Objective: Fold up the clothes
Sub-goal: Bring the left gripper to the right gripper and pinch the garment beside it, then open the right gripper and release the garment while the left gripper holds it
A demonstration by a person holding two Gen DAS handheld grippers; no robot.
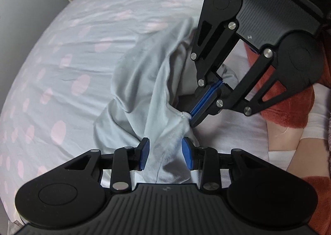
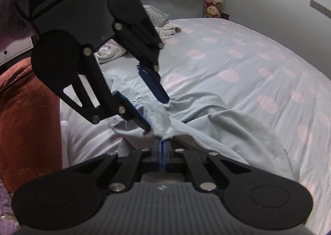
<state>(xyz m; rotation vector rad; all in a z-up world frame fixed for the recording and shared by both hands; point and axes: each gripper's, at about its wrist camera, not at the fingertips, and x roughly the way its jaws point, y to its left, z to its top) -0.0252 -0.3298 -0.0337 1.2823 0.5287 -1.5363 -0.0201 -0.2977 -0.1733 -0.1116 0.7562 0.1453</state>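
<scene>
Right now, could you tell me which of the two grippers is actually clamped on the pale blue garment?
The right gripper: shut on the garment; the left gripper is open.

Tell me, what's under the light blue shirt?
The light blue shirt lies on the bedsheet with pink dots. Whatever is under its bunched middle is covered.

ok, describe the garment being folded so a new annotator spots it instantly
On the bed sheet, grey with pink dots, near the front edge, lies a crumpled pale blue garment. The right gripper pinches its hem, jaws closed; the left gripper straddles a fold, jaws apart. Unlike the white clothes heaped farther back, it is plain pale blue.
</scene>
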